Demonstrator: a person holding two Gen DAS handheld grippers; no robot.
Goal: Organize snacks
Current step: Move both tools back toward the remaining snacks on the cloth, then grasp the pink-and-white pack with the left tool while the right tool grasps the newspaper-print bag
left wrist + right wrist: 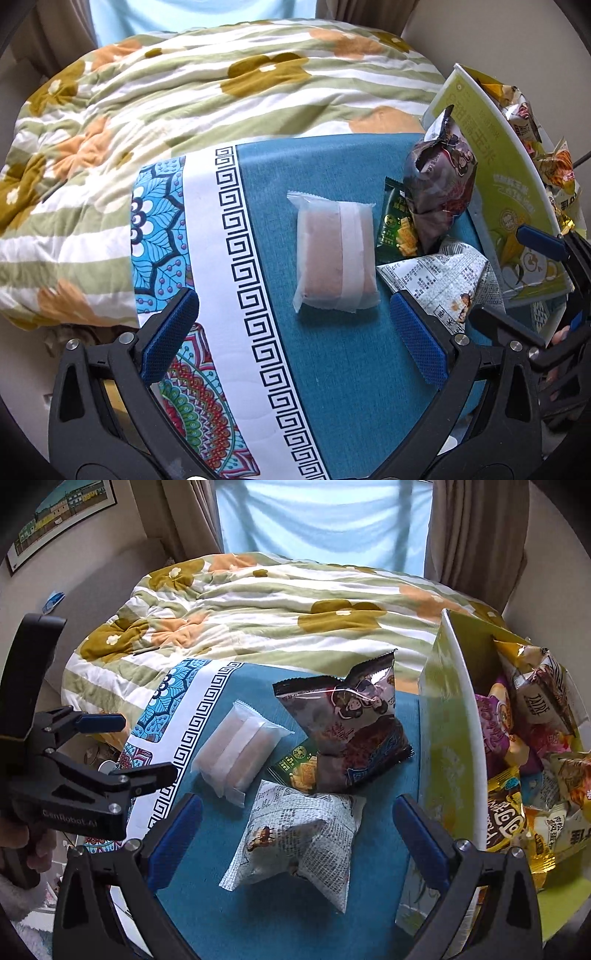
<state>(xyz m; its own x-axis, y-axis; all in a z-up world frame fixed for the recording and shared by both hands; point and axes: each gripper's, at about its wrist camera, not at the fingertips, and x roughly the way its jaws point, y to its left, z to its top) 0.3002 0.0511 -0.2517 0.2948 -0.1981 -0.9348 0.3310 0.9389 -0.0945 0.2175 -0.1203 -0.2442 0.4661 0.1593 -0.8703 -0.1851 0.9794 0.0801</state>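
Note:
On the teal cloth (325,362) lie a clear-wrapped pale cake (334,256) (240,753), a small dark green packet (398,221) (301,770), a puffy dark purple bag (441,177) (351,727) and a newspaper-print bag (439,280) (299,843). My left gripper (291,339) is open just short of the cake. My right gripper (297,832) is open, with the newspaper-print bag between its fingers but not touched. The yellow-green box (452,738) (506,177) at the right holds several snack packs.
A flowered quilt (166,122) (258,609) is bunched behind the cloth. The cloth's white patterned border (236,258) runs along the left. The left gripper (99,753) shows in the right wrist view, and the right gripper (546,280) at the left view's right edge. Curtains (476,528) hang behind.

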